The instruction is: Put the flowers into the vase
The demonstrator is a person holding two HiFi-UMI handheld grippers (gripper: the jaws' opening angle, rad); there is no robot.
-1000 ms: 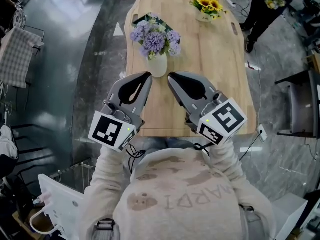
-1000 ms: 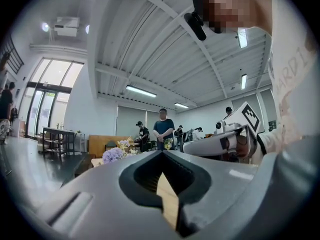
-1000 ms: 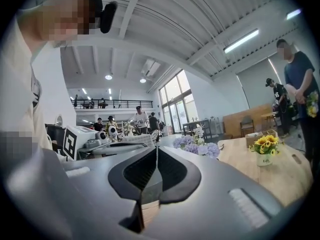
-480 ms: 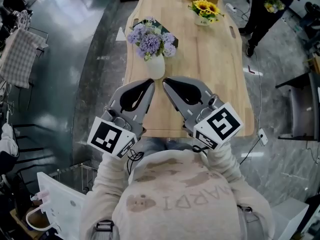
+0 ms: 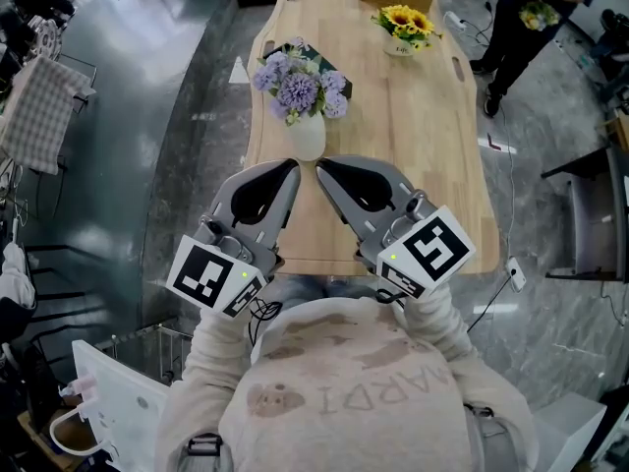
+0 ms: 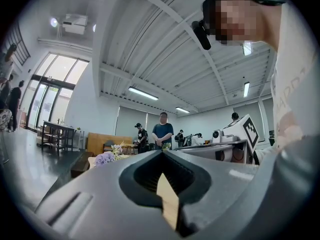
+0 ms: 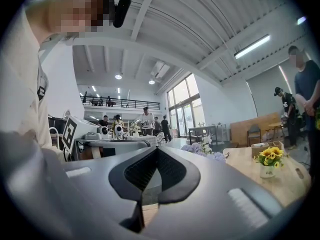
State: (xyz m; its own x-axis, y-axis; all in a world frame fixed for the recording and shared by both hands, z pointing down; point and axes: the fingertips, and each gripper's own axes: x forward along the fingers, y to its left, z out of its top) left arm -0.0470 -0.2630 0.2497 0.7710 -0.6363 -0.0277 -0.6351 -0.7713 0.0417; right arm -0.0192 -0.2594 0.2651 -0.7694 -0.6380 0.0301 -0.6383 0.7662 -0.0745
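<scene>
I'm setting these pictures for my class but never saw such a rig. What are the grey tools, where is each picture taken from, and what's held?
A person holds a two-jaw gripper in each hand. The downward picture comes from a head camera; the other two from cameras riding on the grippers. The left gripper and right gripper are both shut, holding nothing. On the wooden table stand a white vase of purple flowers and, farther off, sunflowers.

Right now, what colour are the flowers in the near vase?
The flowers are pale purple, clearest in the head view.
</scene>
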